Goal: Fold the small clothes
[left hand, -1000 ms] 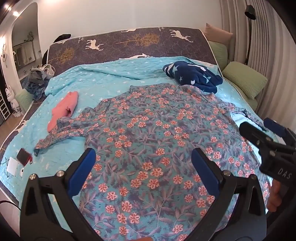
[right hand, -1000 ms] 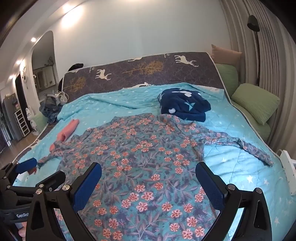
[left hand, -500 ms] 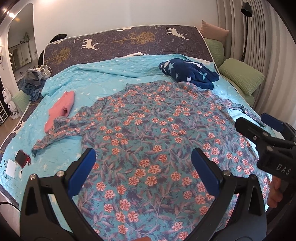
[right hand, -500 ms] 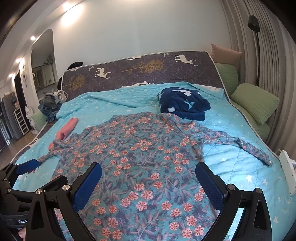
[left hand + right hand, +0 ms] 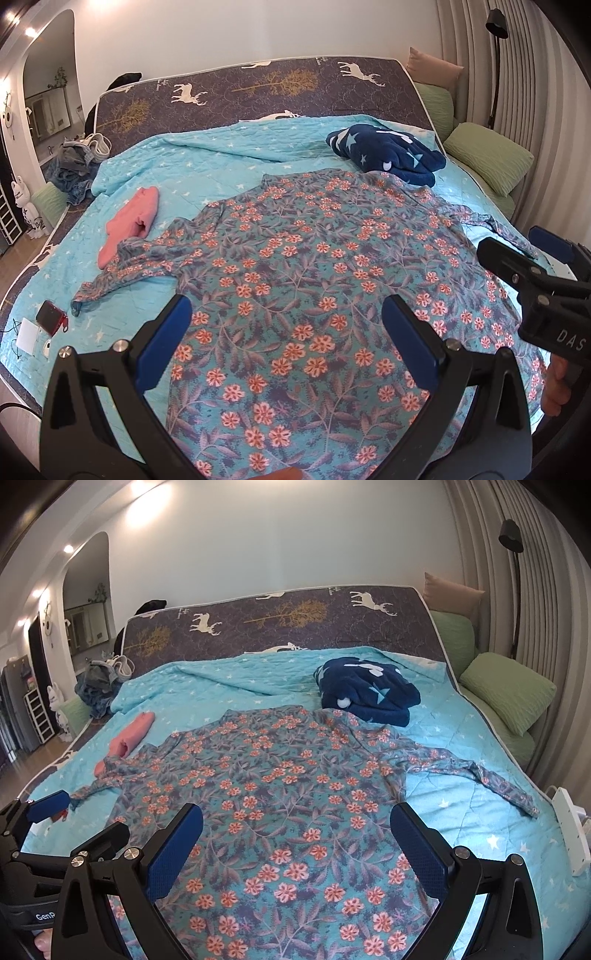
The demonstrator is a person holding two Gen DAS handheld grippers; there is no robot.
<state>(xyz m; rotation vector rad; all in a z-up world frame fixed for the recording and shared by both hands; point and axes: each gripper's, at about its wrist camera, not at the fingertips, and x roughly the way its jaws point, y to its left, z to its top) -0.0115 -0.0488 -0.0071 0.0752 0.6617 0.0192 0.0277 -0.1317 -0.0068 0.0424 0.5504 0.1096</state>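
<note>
the left tool [image 5: 284, 341] hangs over the near hem of the floral shirt [image 5: 332, 280] with its blue pads spread wide and nothing between them. the right tool [image 5: 295, 843] is the same: pads well apart, empty, poised above the hem a little further to the right. each one shows at the edge of the other's view, so the two are side by side, close together, above the bottom edge of the garment rather than on it.

the floral shirt lies spread flat on the turquoise quilt [image 5: 207, 686] of the bed, hem toward the tools and collar toward the far end. its left sleeve [image 5: 122, 273] trails out to the side, and its right sleeve [image 5: 476, 775] stretches toward the bed's edge near a white power strip [image 5: 570, 834]. no crease or fold is visible in it.

beyond the collar, touching or just beside it, sits a bundled navy star blanket [image 5: 365, 694]. a pink garment [image 5: 129, 225] lies beside the left sleeve; it looks rolled or loosely folded, though whether it is finished i cannot tell.

so, by my reading, the shirt is laid out and smoothed, and the folding proper has not begun: sleeves in, sides over, then the length doubled are all left.
</note>
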